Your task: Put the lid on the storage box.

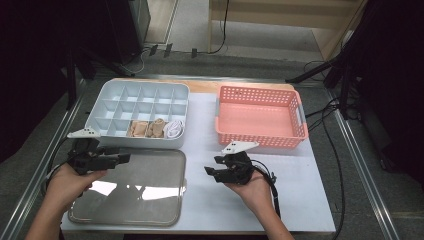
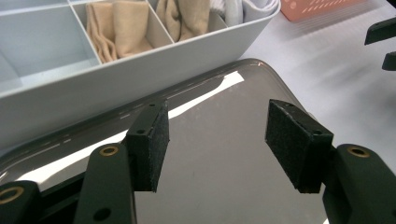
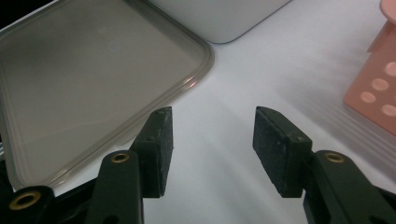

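Nearest to us, left tongs (image 1: 122, 158): we hold them released over the near-left part of the clear lid (image 1: 132, 187), their pads (image 2: 159, 140) wide apart with nothing between them; the left gripper view has the glossy lid surface right under the gap.

Right tongs (image 1: 210, 167): we hold them released too, empty, over the bare white desk (image 1: 300, 200) just off the lid's right edge, pointing left toward it; the right gripper view puts the lid's rounded corner (image 3: 201, 56) ahead and to the left of the jaws.

Clear lid: it lies flat on the desk's near-left half, long axis running left to right, its far edge just beside the near wall of the divided box (image 1: 135, 142).

Key relation: we judge the left tongs nearer, since they are already above the lid, while the right tongs stand beside its right edge. The box the lid would cover lies directly beyond it, so the coming move looks like a grip on the two short edges and a carry away from us.

Divided box: pale grey-blue; beige rolled cloths (image 1: 146, 129) and a white one (image 1: 174, 129) sit in the near-row compartments, and the rest look empty.

Farthest, pink basket (image 1: 260, 137): at the right rear, well apart from both tongs, with nothing inside.
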{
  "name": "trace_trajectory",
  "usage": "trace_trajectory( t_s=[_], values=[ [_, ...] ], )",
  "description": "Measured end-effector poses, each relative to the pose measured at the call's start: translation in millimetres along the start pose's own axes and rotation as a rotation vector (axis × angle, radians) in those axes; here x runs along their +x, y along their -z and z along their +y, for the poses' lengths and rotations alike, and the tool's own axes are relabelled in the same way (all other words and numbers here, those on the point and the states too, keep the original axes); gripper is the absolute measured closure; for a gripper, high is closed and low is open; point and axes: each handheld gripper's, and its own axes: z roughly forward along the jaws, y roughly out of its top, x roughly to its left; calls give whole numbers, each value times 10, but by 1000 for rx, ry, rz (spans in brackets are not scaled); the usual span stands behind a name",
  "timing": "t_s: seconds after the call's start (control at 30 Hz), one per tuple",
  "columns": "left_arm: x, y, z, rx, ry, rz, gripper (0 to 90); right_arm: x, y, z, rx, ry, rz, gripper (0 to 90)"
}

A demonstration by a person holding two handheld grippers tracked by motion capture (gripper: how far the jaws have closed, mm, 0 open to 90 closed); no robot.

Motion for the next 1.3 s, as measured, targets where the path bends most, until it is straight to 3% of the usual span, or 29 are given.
trace_trajectory(
  t_s=[0.43, 0.6, 1.07, 1.3],
  values=[
    [155, 177, -260, 14, 57, 32, 530, 142, -138, 19, 11, 7, 7, 524],
    [184, 222, -366, 17, 55, 55, 534, 185, -166, 26, 16, 8, -5, 527],
    [273, 280, -504, 14, 77, 74, 508, 265, -258, 5, 42, -54, -59, 550],
    [326, 310, -555, 37, 87, 92, 498, 347, -273, -35, 47, -127, -121, 561]
  ],
)
